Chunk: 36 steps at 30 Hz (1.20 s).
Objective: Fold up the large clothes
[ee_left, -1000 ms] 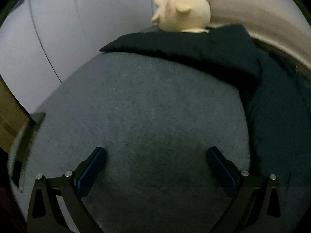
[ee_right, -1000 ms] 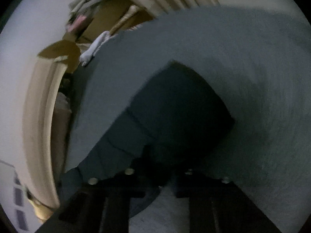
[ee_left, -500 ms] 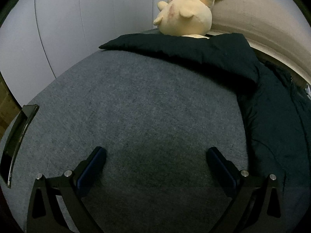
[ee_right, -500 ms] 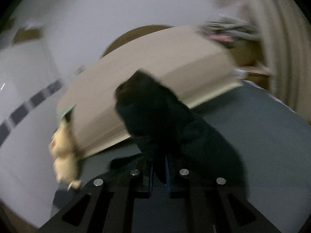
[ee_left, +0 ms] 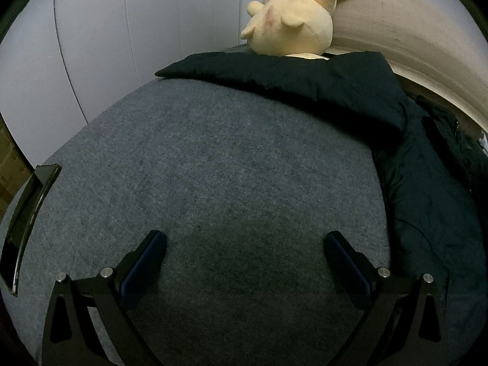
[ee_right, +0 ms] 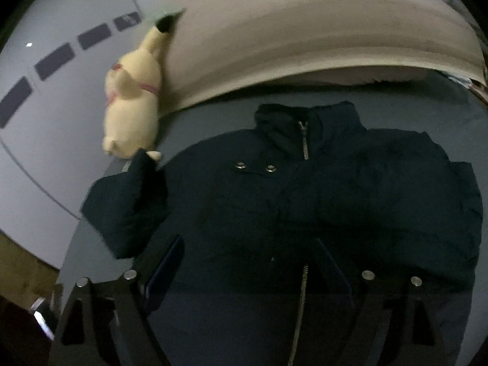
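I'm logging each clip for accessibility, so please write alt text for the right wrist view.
A dark navy padded jacket lies front up on a grey fabric bed surface, zip partly done up, collar towards a beige upholstered headboard. The open right gripper hovers over its lower front, holding nothing. A pale yellow plush toy sits against the headboard, beside the jacket's sleeve.

Both feeds dim; I see no direct light source in either. Left wrist view sharp: the weave of the bed (ee_left: 213, 167) reads clearly, with a soft dark shadow between the fingers of the left gripper (ee_left: 244, 256). Right wrist view softer, with motion smear on the plush (ee_right: 131, 113) and the headboard (ee_right: 305, 45). The jacket (ee_right: 305, 198) is nearly black and its folds are hard to separate. Small glint on its snaps. Fisheye bends the wall lines, and the corners vignette to black.
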Available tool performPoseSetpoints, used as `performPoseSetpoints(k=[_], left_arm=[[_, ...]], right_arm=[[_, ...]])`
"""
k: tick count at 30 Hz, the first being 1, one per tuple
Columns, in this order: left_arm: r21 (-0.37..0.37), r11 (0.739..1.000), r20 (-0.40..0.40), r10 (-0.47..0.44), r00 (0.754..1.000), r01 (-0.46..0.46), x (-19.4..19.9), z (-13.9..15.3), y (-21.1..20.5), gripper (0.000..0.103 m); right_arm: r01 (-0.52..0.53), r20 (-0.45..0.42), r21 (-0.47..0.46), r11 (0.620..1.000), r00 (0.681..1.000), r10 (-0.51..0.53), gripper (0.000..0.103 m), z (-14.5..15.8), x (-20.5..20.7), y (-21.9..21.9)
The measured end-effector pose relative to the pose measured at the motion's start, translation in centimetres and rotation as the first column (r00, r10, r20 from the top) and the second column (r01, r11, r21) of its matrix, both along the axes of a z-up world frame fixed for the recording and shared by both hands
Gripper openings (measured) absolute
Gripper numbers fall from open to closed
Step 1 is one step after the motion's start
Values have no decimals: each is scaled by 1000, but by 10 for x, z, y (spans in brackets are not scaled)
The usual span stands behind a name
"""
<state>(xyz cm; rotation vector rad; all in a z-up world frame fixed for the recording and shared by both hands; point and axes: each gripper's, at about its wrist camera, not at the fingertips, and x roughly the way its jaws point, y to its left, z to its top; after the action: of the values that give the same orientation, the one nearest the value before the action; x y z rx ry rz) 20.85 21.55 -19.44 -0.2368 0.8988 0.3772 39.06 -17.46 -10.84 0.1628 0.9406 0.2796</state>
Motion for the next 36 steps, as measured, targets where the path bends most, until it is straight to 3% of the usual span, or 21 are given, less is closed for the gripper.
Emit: performPoseSetpoints(k=[2,4,7,9,12,14,15,18,22,24,26,28,33,36], left_arm=[[2,1000,-32,-19,999,19,4,5,2,103],[50,999,-39,-7,999,9,4,21,0,103],[70,997,95,-45,994,38,3,70,-16,103],[-6,991,155,-133,979,135,21,99,-40,103],[-156,943,181,-264,947,293,63,114,-79,103],[-227,895,189,-347,919,384,104,113,-112,103],[-237,888,182,-358,916,395,117,110,-124,103],[-255,882,143,-371,918,396,167,94,-154,103],[-290,899,38,-333,942,330,216,60,-171,102],[-300,904,4,-318,948,304,220,48,-174,88],[-308,904,-60,-330,942,297,224,35,-177,7],[-290,908,-57,-333,941,304,220,35,-179,6],[-152,931,94,-322,942,333,182,86,-165,4],[-155,940,145,-282,948,303,163,94,-138,4]], right_arm=[[9,31,32,999,999,-10,92,14,-12,-28],[44,64,42,998,997,-46,94,23,-24,-58],[139,79,77,987,986,-145,97,29,-38,-112],[205,68,116,972,975,-213,97,22,-43,-148],[263,36,179,948,961,-273,97,8,-60,-192],[280,25,205,938,956,-291,97,-2,-77,-214],[284,22,212,935,955,-295,97,-5,-82,-220],[306,18,237,922,948,-319,97,-13,-106,-246],[345,11,250,905,933,-359,97,-21,-138,-280],[362,-3,251,898,928,-373,97,-27,-147,-294],[373,-10,257,891,923,-384,97,-31,-150,-303],[377,-11,255,890,922,-387,97,-32,-148,-307],[362,6,260,895,926,-376,97,-27,-140,-313],[368,0,289,884,923,-385,97,-21,-120,-316]])
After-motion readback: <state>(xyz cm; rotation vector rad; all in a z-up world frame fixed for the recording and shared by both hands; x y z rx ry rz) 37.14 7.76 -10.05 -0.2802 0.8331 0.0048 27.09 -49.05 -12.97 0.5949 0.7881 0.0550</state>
